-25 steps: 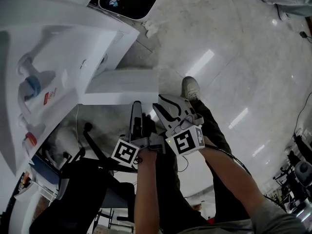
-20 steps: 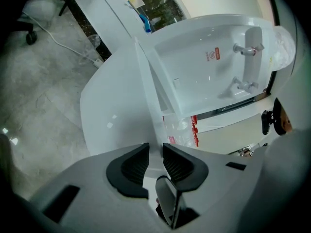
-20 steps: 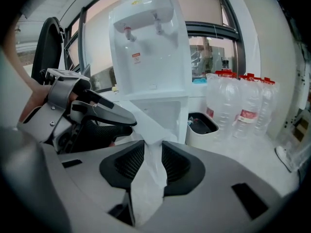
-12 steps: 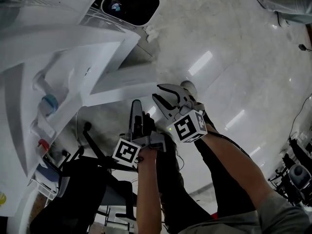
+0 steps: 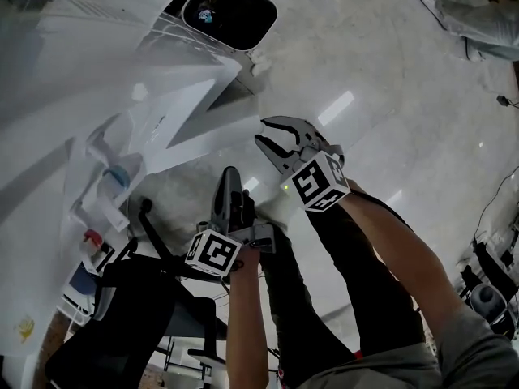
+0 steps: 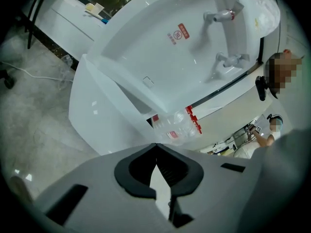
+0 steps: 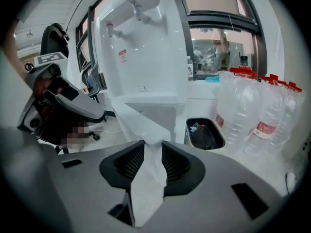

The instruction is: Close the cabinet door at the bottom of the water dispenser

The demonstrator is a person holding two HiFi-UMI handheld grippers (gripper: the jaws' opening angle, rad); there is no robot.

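A room with a glossy pale floor (image 5: 389,71); the water dispenser (image 5: 122,136) stands at left. Its cabinet door (image 5: 203,132) stands upright at the base, swung open, with its free edge toward the released right gripper (image 5: 261,130). The left gripper (image 5: 229,171) is clenched, empty.

cabinet door (image 5: 211,132): ajar at foot of water dispenser (image 7: 141,57)
bin (image 5: 229,13): on floor beside water dispenser
bottles (image 7: 252,110): right of bin

Glossy pale floor (image 5: 389,71), water dispenser (image 5: 154,112), dark bin (image 5: 229,13), black chair (image 5: 122,314)
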